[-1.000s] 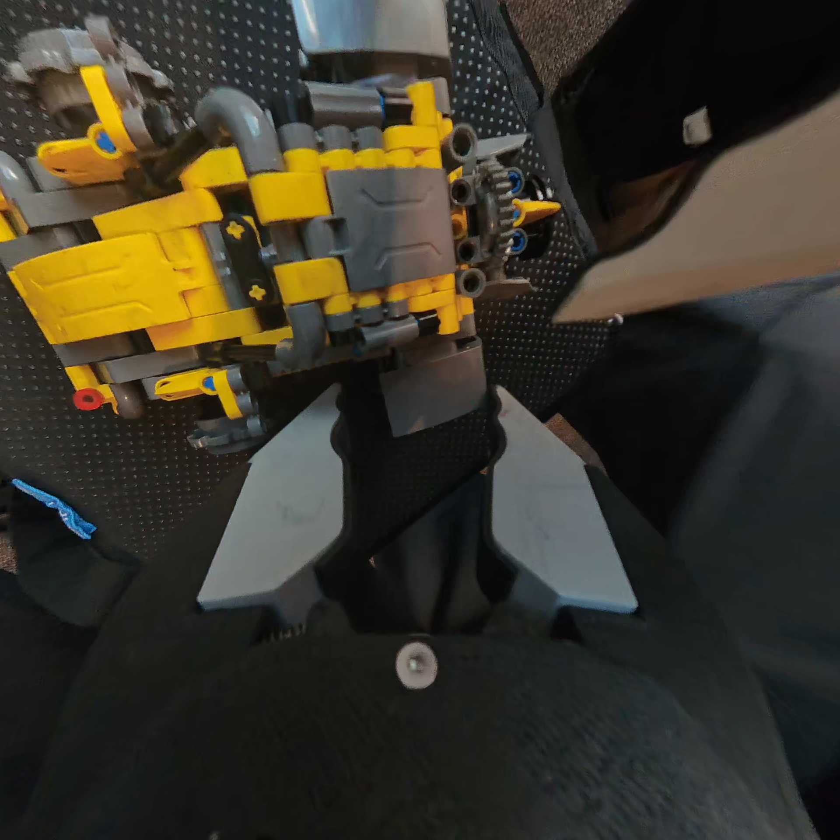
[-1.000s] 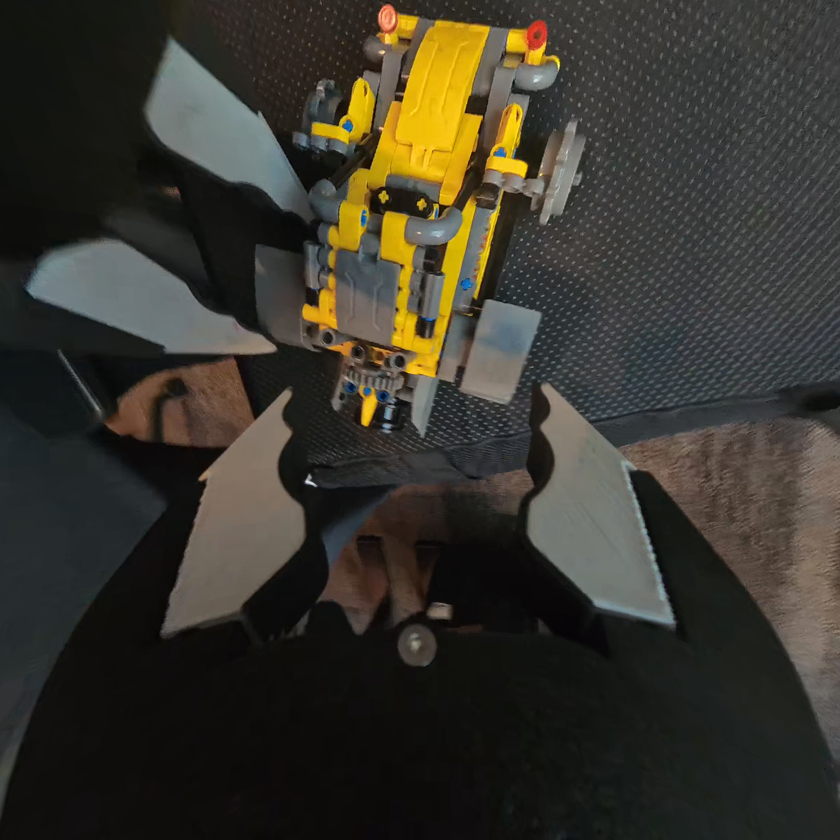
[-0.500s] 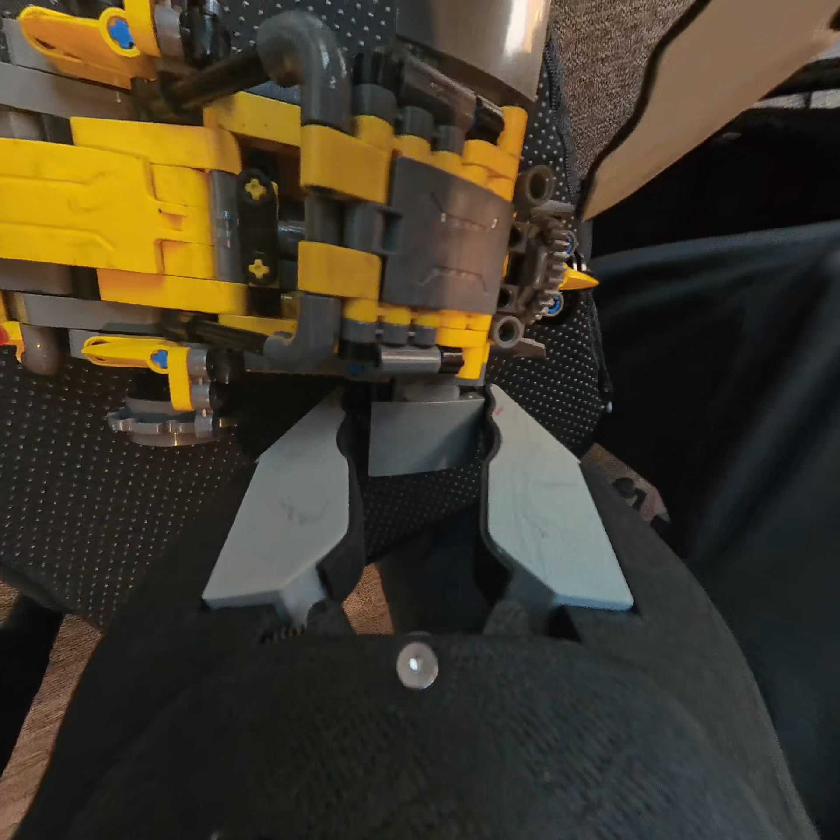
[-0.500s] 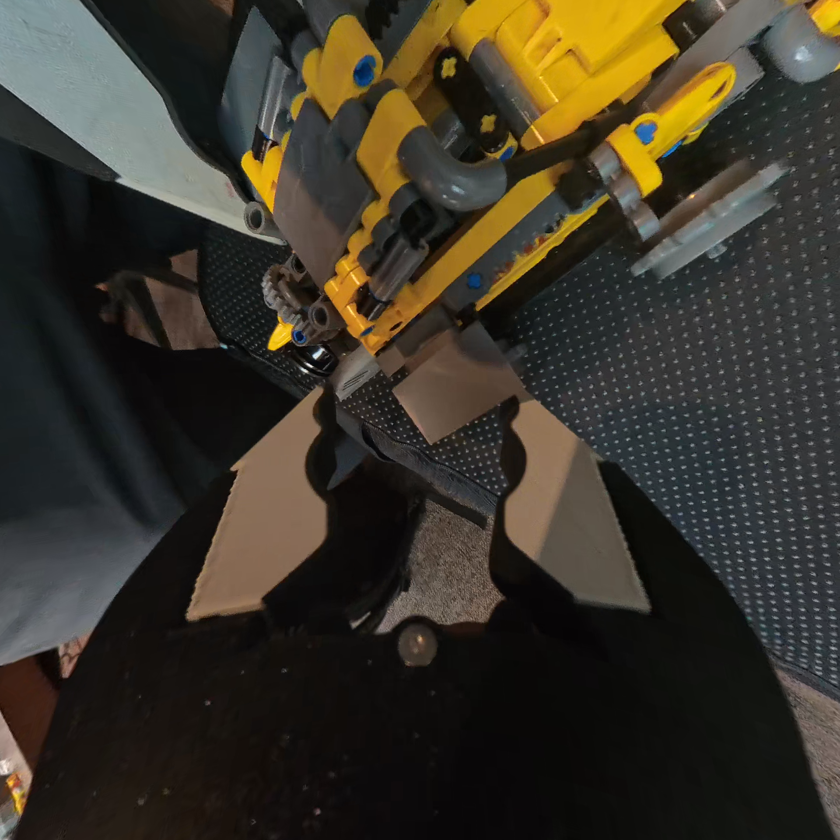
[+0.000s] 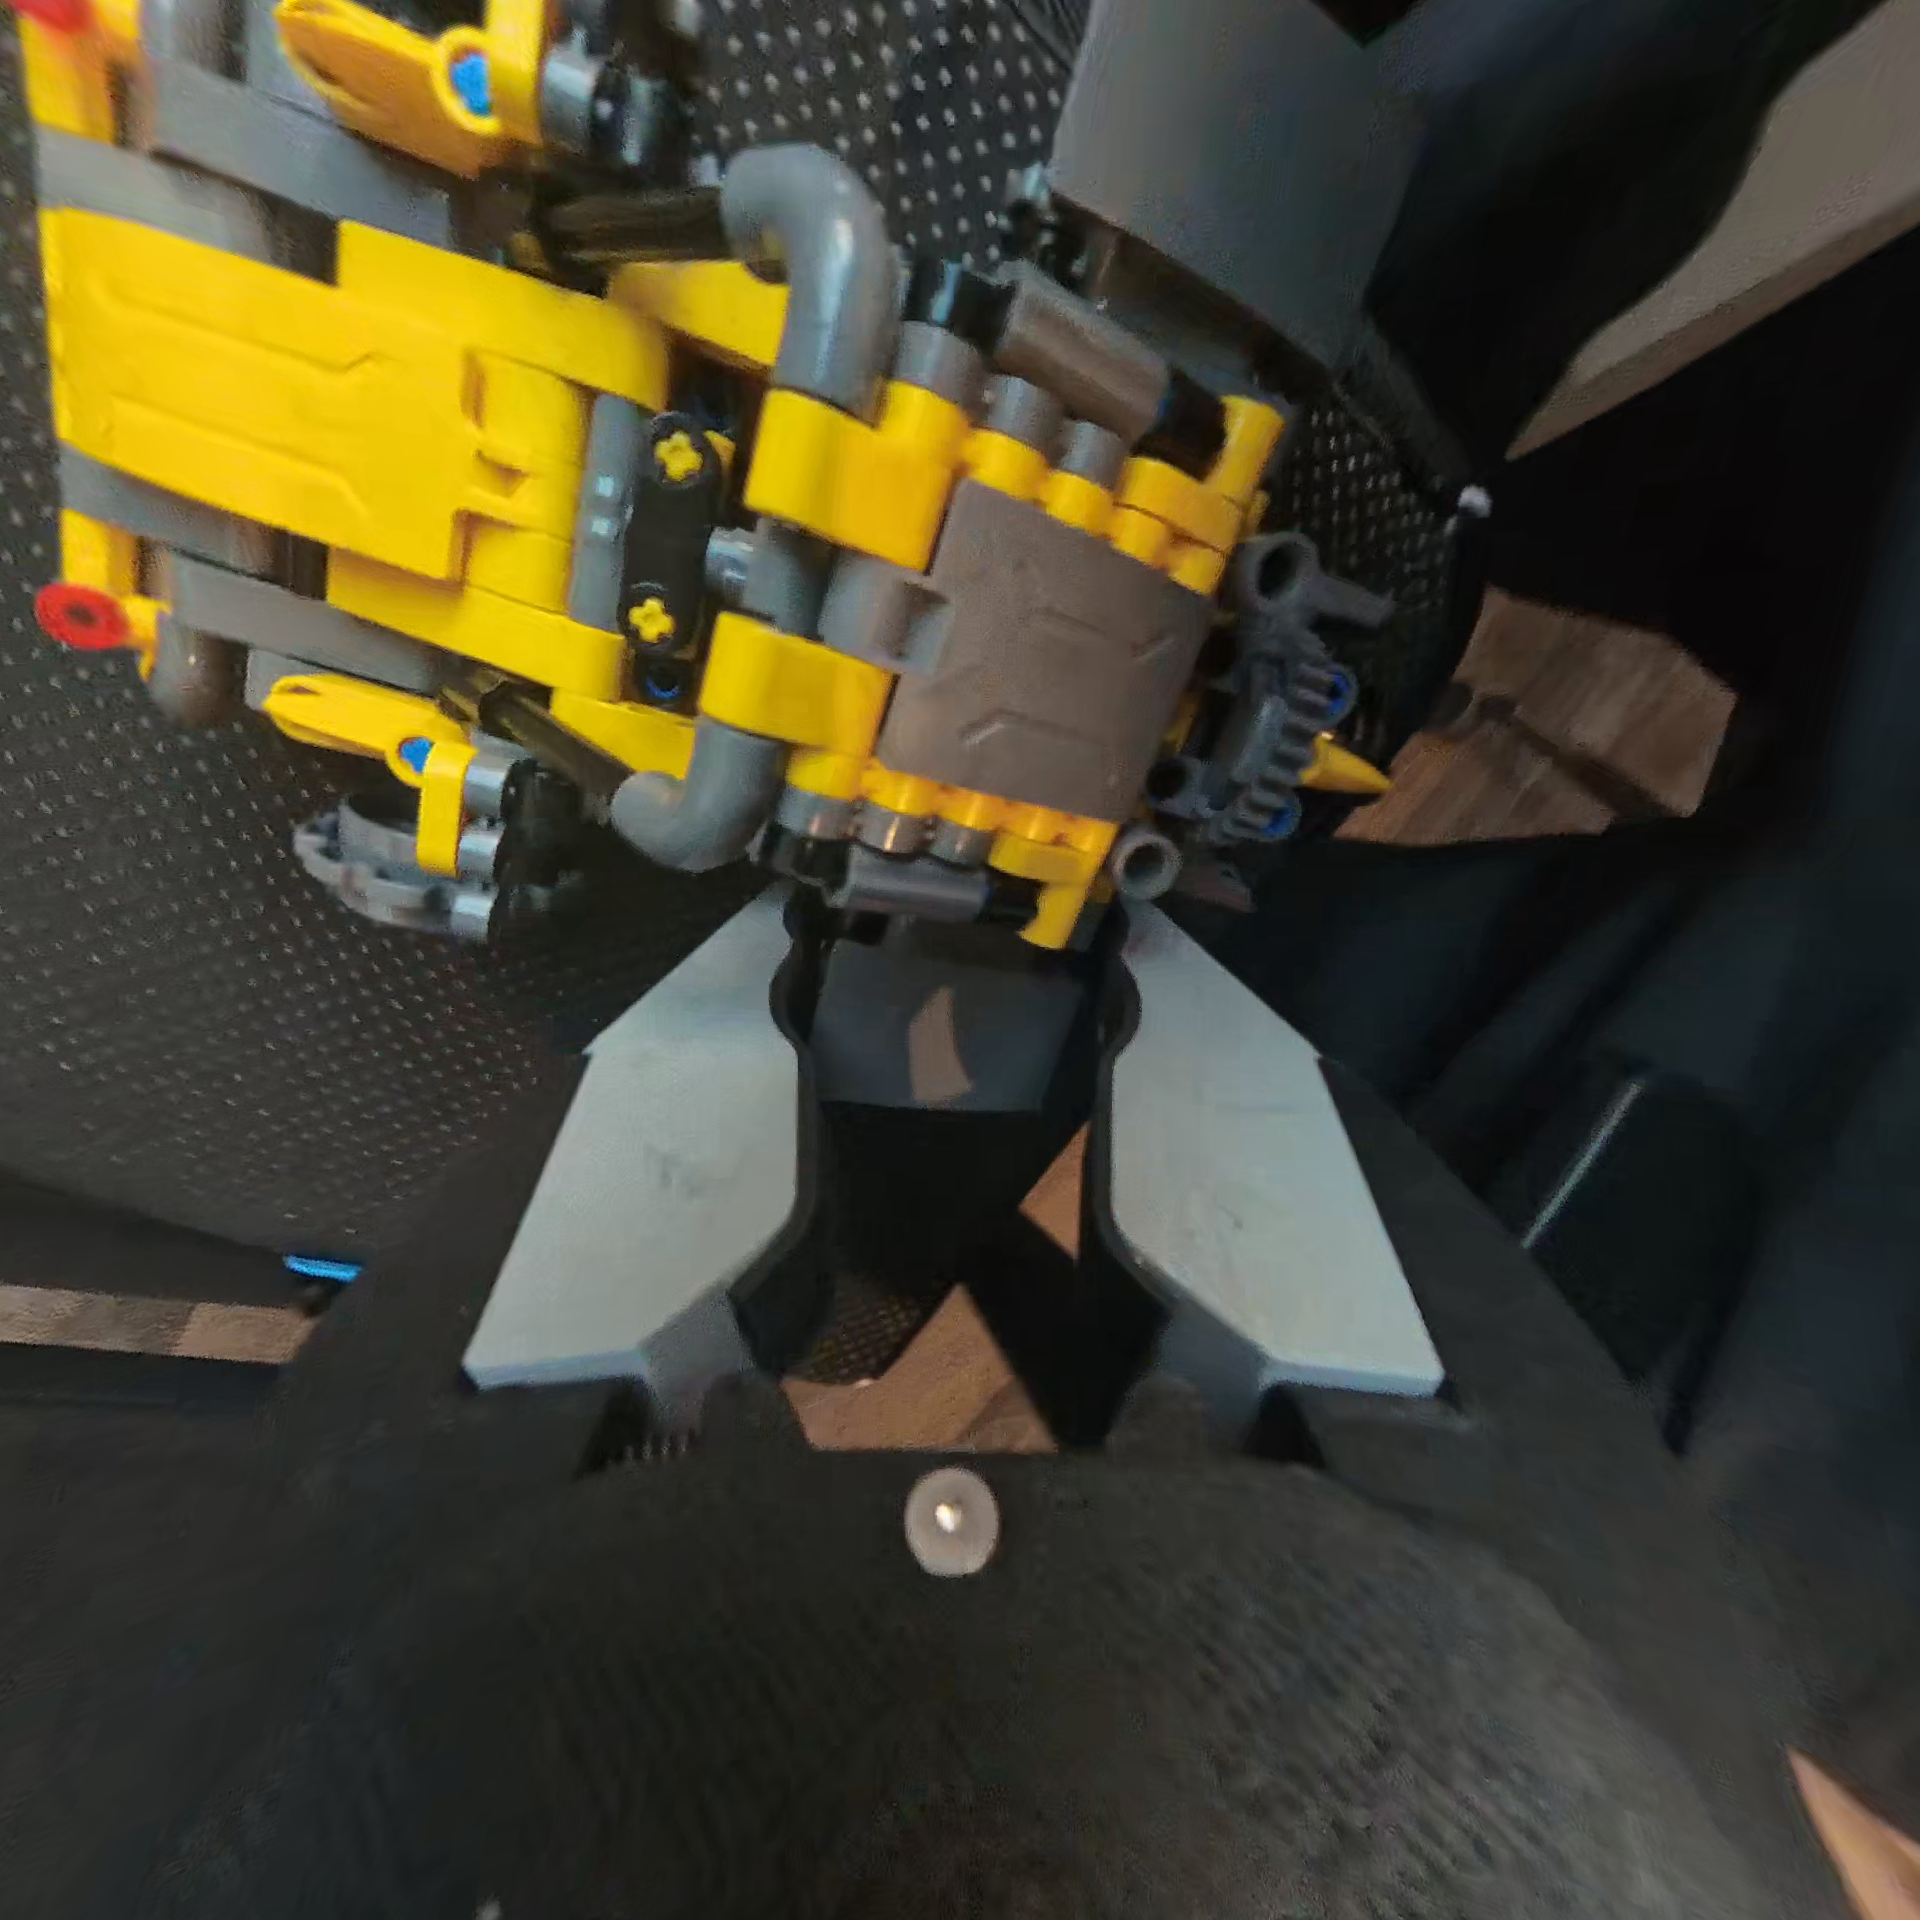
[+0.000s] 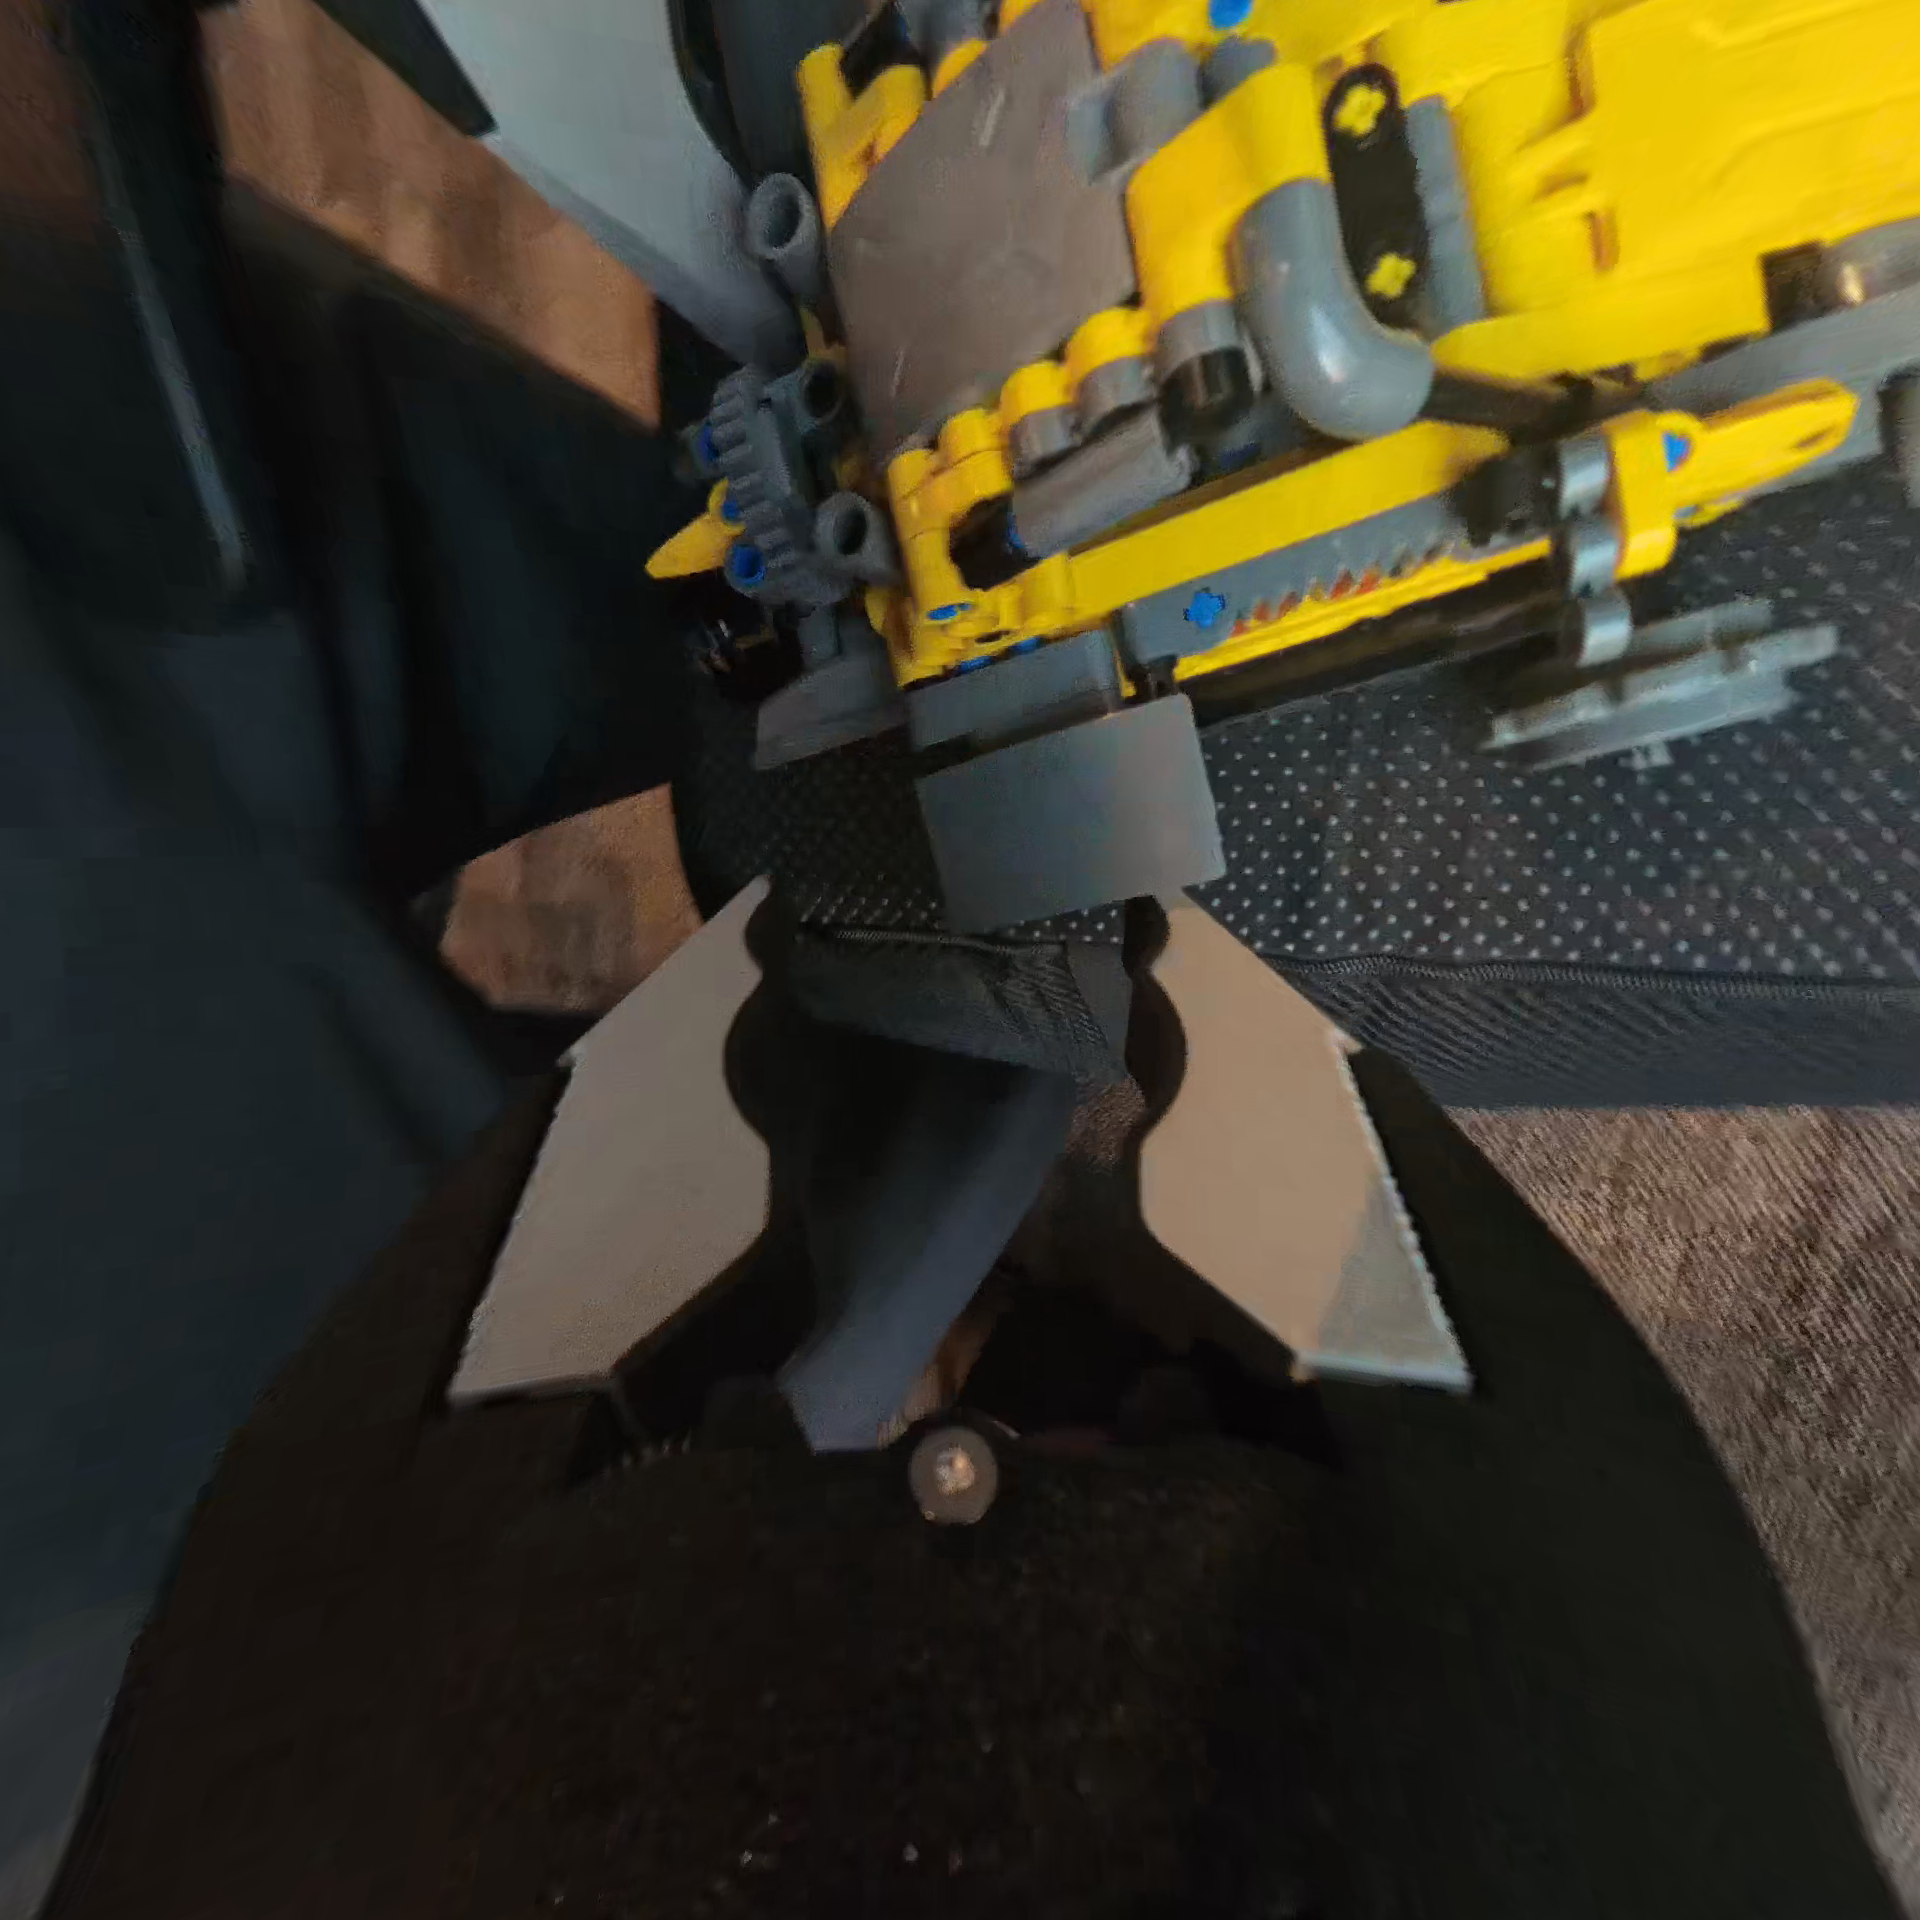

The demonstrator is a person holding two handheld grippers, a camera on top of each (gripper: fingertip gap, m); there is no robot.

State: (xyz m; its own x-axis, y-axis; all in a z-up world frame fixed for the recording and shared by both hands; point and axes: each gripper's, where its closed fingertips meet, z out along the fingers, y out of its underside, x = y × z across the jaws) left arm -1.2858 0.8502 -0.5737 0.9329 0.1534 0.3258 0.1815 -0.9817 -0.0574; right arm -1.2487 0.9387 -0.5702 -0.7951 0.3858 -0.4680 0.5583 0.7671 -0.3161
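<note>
A yellow and grey toy brick vehicle (image 5: 364, 416) lies over a black dotted mat (image 5: 208, 1039). My left gripper (image 5: 951, 935) is shut on the grey block (image 5: 935, 1029) that sticks out of the vehicle's near side. In the right wrist view the vehicle (image 6: 1351, 208) looks tilted, with its small gear end toward the left. My right gripper (image 6: 956, 904) is open, and its tips sit just short of the opposite grey block (image 6: 1070, 810), with the right fingertip at the block's corner. One left finger (image 6: 603, 135) shows behind the vehicle.
The mat (image 6: 1558, 883) has a stitched front edge lying on grey-brown fabric (image 6: 1662, 1351). A person's dark clothing (image 6: 208, 935) fills the left side. A right gripper finger (image 5: 1766, 239) shows at the far right of the left wrist view. Spacing between my two grippers at the tips: around 10 cm.
My left gripper closed in on the vehicle's grey side block and the vehicle tilted. My right gripper came in from well back to the opposite grey block.
</note>
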